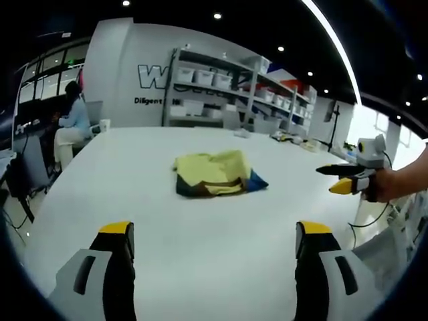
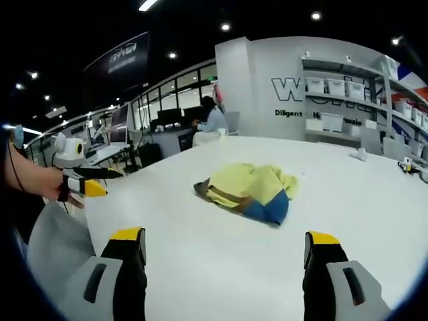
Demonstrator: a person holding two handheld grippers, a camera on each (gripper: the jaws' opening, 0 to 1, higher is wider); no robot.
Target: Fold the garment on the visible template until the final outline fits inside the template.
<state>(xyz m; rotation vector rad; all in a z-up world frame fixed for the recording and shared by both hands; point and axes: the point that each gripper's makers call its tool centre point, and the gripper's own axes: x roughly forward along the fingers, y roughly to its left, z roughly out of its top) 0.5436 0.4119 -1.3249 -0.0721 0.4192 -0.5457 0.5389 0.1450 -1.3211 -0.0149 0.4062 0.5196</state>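
Soft, crumpled yellow garment (image 1: 217, 174) with blue edging lies bunched on smooth white worktop (image 1: 134, 200), well ahead of left gripper (image 1: 214, 234) and right gripper (image 2: 224, 241), both wide open, empty

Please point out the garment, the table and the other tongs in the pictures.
garment (image 1: 215, 174): left gripper view, on its yellow top.
table (image 2: 374, 200): right gripper view, on a bare part.
right tongs (image 1: 342, 178): left gripper view, between the tips.

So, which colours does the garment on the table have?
The garment is mostly yellow, with a blue part and a brownish band; the right gripper view shows it best.
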